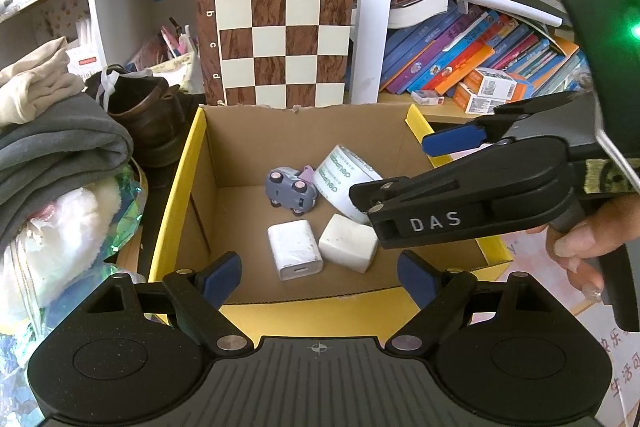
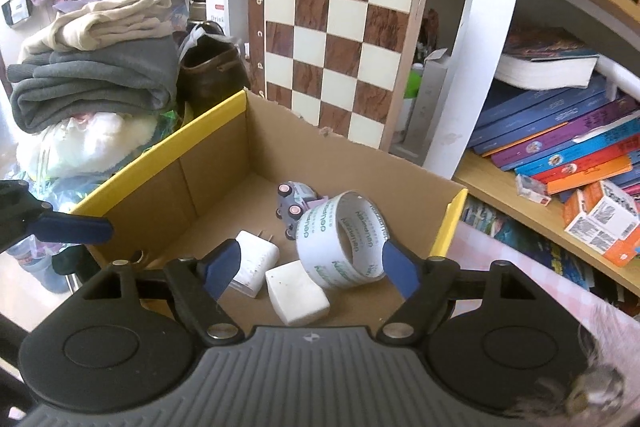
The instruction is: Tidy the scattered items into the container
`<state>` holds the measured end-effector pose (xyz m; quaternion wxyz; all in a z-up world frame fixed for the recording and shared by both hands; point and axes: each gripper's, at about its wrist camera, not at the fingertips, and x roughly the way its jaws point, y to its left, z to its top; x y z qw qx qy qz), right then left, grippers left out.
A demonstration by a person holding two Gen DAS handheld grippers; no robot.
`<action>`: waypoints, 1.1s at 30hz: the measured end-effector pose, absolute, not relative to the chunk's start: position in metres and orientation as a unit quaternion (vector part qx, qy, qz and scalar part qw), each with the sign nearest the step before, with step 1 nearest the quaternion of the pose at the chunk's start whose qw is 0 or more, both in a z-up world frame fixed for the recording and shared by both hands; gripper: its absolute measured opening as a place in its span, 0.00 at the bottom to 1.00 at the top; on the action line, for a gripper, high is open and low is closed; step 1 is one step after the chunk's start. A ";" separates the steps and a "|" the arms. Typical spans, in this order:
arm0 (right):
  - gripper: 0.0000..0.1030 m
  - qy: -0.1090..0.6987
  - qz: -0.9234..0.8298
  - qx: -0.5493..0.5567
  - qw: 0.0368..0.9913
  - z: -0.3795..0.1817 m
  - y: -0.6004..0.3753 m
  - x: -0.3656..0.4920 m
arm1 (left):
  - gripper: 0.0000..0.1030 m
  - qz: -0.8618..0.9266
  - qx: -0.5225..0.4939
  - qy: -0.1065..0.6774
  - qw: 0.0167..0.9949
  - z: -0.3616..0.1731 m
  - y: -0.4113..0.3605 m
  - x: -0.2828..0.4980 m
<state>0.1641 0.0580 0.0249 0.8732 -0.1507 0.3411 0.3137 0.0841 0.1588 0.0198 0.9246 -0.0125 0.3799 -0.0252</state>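
1. Resting on the floor of the cardboard box (image 1: 248,147) with yellow-faced walls are 4 items: a grey toy car (image 1: 291,189), a roll of printed white tape (image 1: 344,183), a white charger (image 1: 294,249) and a white block (image 1: 349,242).
2. Toy car: tipped over with its wheels showing, toward the back of the box, touching the tape roll.
3. Tape roll: standing on edge and tilted, seen from the right wrist at (image 2: 344,239), with the block (image 2: 296,291) just in front of it and the charger (image 2: 256,263) beside the block, prongs pointing to the back wall.
4. Left gripper (image 1: 320,279): blue-padded fingers spread wide apart, nothing between them, poised over the near rim of the box.
5. Right gripper (image 2: 311,269): fingers likewise spread apart and empty, above the tape and the block; in the left wrist view it reaches in from the right side over the box (image 1: 400,171), held by a hand (image 1: 584,239).
6. Background: a chessboard (image 1: 280,27) upright behind the box, folded clothes (image 1: 56,143) to its left, and shelved books (image 1: 460,55) to its right.
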 end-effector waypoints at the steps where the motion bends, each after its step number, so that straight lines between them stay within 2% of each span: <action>1: 0.77 0.339 0.312 -0.151 0.875 0.026 0.056 0.162 | 0.85 -0.025 -0.012 0.379 0.925 0.020 0.158 0.083; 17: 0.87 0.310 0.279 -0.121 0.901 0.044 0.026 0.129 | 0.85 -0.005 -0.011 0.373 0.928 0.025 0.152 0.068; 26: 0.95 0.300 0.249 -0.108 0.915 0.042 0.008 0.107 | 0.86 0.024 -0.012 0.367 0.930 0.025 0.151 0.061; 33: 0.97 0.294 0.227 -0.101 0.923 0.038 -0.006 0.087 | 0.86 0.025 -0.003 0.369 0.929 0.022 0.144 0.052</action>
